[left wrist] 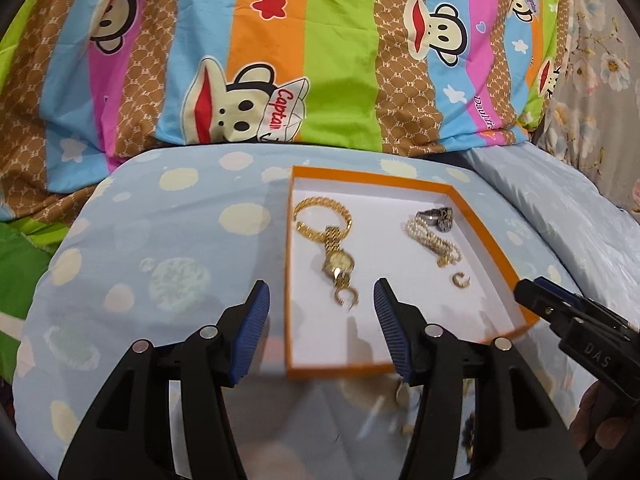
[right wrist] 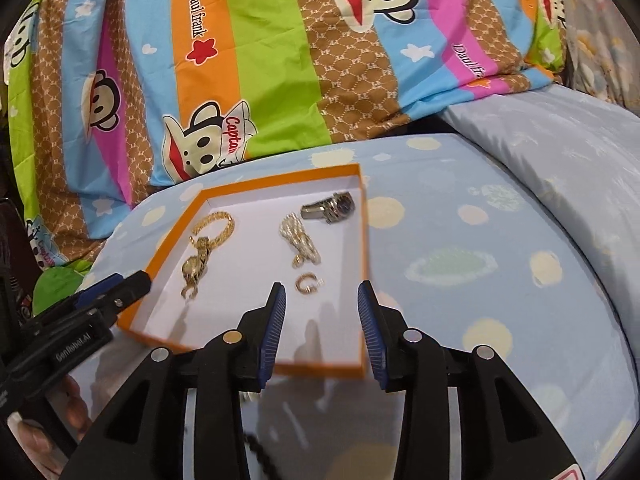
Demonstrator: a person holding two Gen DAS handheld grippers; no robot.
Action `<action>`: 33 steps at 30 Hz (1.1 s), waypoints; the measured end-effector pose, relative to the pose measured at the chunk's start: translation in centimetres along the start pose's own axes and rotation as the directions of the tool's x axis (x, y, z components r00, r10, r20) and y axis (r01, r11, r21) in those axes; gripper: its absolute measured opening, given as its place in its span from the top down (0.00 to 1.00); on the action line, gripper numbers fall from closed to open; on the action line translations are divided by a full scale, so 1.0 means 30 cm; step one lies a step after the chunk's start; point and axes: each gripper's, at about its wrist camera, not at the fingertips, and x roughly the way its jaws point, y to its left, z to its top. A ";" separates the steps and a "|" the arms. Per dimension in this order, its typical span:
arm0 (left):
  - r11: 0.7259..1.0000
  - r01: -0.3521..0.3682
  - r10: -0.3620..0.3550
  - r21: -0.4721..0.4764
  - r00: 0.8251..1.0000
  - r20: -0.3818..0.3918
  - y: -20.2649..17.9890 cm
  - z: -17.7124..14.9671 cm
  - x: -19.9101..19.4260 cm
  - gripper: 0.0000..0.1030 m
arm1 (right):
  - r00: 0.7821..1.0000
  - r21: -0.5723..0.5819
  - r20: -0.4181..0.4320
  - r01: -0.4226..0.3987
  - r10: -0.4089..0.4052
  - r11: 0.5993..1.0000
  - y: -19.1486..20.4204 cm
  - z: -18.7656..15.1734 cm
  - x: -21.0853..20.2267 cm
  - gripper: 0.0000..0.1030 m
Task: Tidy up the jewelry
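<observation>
A shallow orange-rimmed cardboard tray (left wrist: pixel 496 248) with a white floor is seen on the pale blue spotted cushion (left wrist: pixel 160 240). Inside it, beyond both grippers, lie a gold wristwatch (left wrist: pixel 338 266), a pearl bracelet (left wrist: pixel 430 240), and a small gold hoop earring (right wrist: pixel 308 283). The left gripper (left wrist: pixel 322 328) and right gripper (right wrist: pixel 322 330) are held partly apart, empty, above the tray's near end.

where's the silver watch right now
The silver watch lies inside the orange box, in its far right corner in both views, just beyond the pearl bracelet.
</observation>
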 end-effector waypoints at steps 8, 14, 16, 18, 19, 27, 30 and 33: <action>1.000 0.004 -0.004 -0.004 0.998 -0.057 0.028 -0.129 -0.099 0.49 | 0.999 0.028 -0.044 0.000 0.002 1.000 -0.033 -0.136 -0.093 0.63; 1.000 0.020 -0.019 0.006 0.995 -0.097 0.011 -0.215 -0.148 0.49 | 0.998 0.013 -0.058 -0.033 0.034 0.999 0.002 -0.215 -0.143 0.62; 1.000 0.027 -0.026 0.009 0.994 -0.106 0.007 -0.232 -0.160 0.49 | 0.997 0.003 -0.060 -0.042 0.042 0.999 0.020 -0.237 -0.159 0.62; 0.999 0.028 -0.026 0.016 0.994 -0.107 0.000 -0.244 -0.170 0.48 | 0.996 0.001 -0.069 -0.052 0.052 0.999 0.032 -0.253 -0.165 0.62; 0.999 0.027 -0.025 0.021 0.994 -0.107 -0.003 -0.246 -0.173 0.45 | 0.996 0.000 -0.073 -0.056 0.056 0.998 0.038 -0.261 -0.167 0.62; 0.996 0.077 -0.072 0.035 0.990 -0.124 -0.058 -0.254 -0.177 0.43 | 0.994 0.000 -0.080 -0.068 0.067 0.998 0.062 -0.274 -0.168 0.62; 0.994 0.103 -0.098 0.029 0.984 -0.150 -0.096 -0.248 -0.152 0.42 | 0.994 0.022 -0.080 -0.073 0.074 0.997 0.048 -0.274 -0.167 0.62; 0.995 0.090 -0.081 0.044 0.981 -0.179 -0.138 -0.234 -0.102 0.43 | 0.995 0.027 -0.072 -0.070 0.072 0.997 0.044 -0.274 -0.173 0.62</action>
